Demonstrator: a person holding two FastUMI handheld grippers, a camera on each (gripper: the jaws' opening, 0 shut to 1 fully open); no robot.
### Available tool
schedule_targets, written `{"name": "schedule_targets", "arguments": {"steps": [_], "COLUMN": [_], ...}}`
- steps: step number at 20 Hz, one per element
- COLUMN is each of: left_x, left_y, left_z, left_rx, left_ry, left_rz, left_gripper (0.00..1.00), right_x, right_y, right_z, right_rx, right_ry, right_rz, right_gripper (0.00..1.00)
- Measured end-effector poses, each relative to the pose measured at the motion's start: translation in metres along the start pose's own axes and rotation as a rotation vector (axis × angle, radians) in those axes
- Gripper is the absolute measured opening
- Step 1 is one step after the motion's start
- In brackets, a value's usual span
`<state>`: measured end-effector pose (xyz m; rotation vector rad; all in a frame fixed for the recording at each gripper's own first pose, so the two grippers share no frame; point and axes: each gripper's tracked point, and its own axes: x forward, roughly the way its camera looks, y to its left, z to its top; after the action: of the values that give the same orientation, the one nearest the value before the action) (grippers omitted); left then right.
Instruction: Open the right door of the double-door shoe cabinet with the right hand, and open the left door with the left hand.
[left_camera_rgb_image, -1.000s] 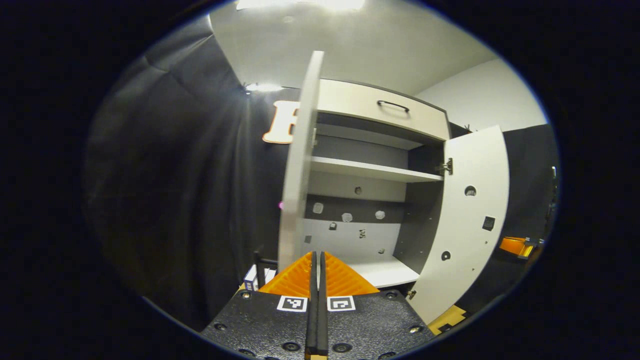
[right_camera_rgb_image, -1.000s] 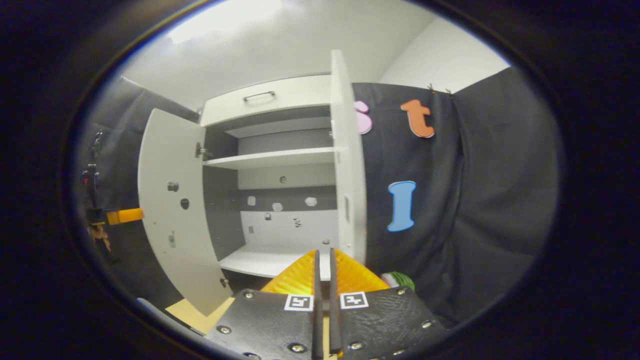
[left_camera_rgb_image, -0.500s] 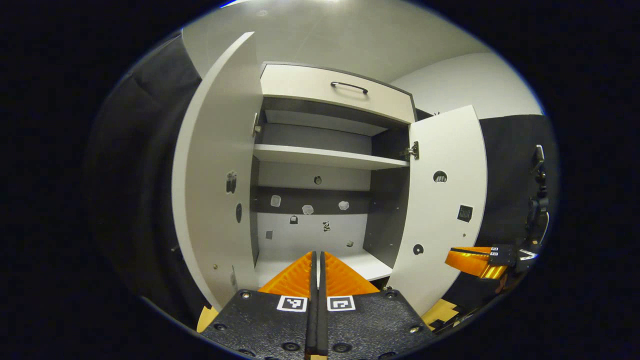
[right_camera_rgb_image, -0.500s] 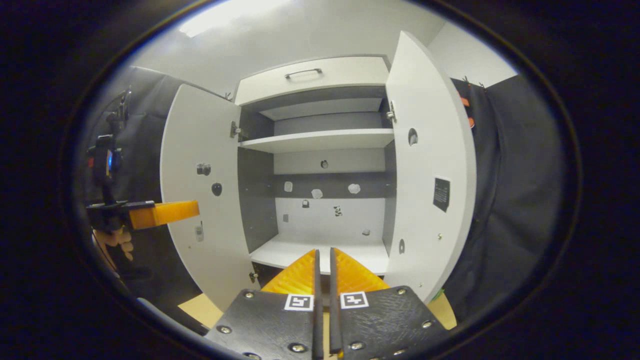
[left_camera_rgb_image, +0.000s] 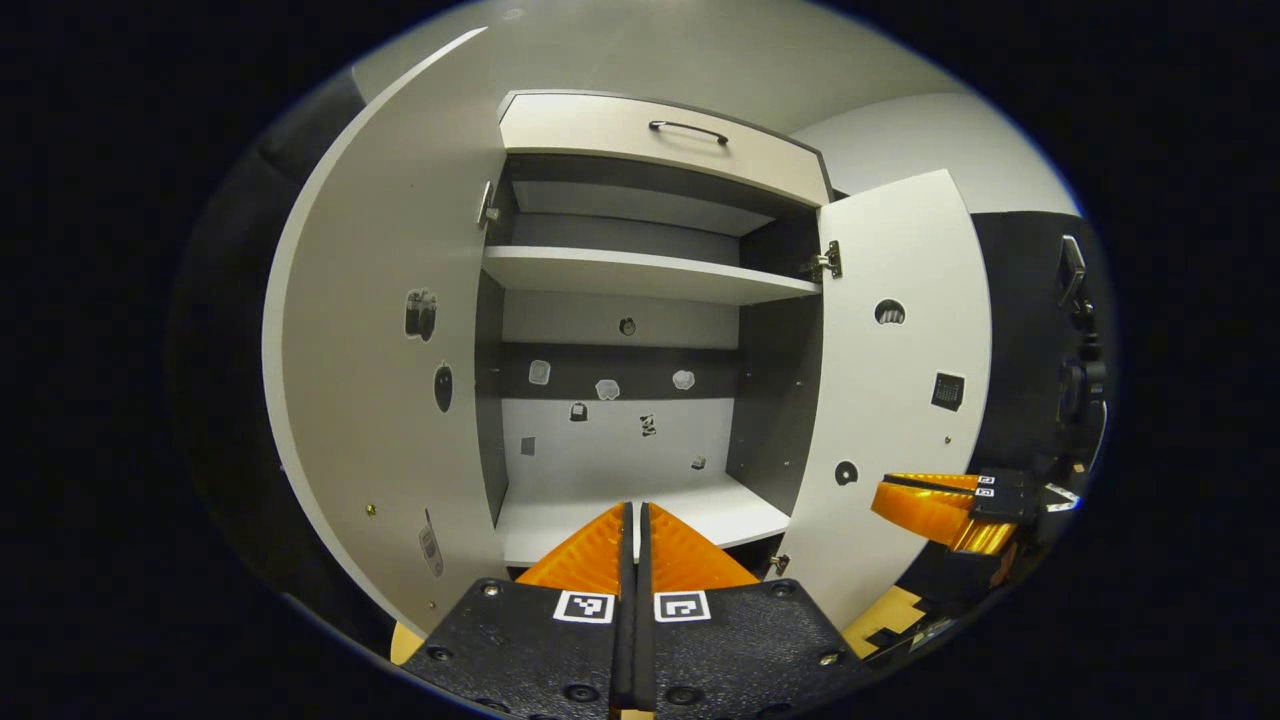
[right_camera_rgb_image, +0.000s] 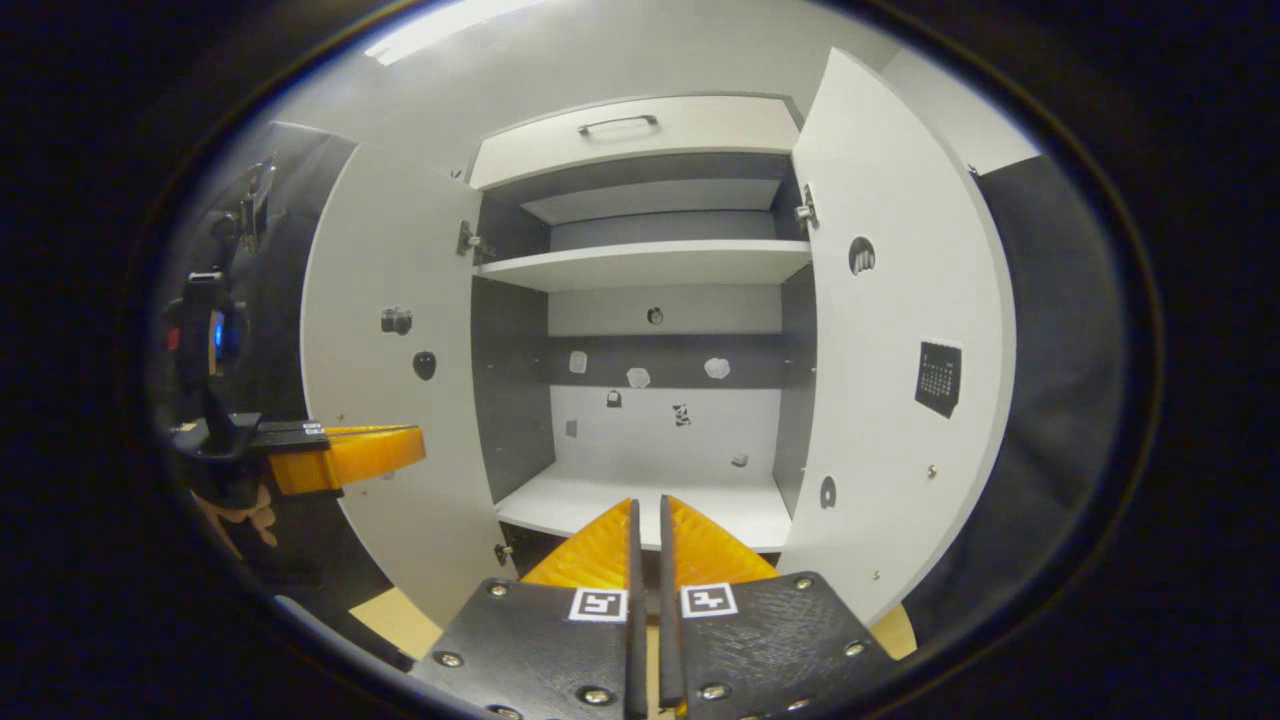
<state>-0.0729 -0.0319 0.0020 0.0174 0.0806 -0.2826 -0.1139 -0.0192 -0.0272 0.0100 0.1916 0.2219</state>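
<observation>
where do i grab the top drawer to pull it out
Take the drawer by its bar handle, coming straight from the front. It is the one raised part on the flat front, with a gap behind it for a finger to hook into.

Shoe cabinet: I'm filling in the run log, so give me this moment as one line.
left door open | right door open | left claw shut, free | right claw shut, free | shelf bare
</observation>
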Motion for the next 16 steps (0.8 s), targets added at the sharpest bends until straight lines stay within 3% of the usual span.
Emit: {"name": "schedule_targets", "arguments": {"steps": [16], "left_x": [0.011], "left_y": [0.021], "left_z": [-0.009], "left_rx": [0.001], "left_ry": [0.026], "left_rz": [0.0], "left_gripper": [0.01], "right_x": [0.014], "right_y": [0.0], "right_z": [-0.009], "right_rx": [0.013], "right_ry": [0.011], "right_rz": [-0.033], "right_gripper": [0.05]}}
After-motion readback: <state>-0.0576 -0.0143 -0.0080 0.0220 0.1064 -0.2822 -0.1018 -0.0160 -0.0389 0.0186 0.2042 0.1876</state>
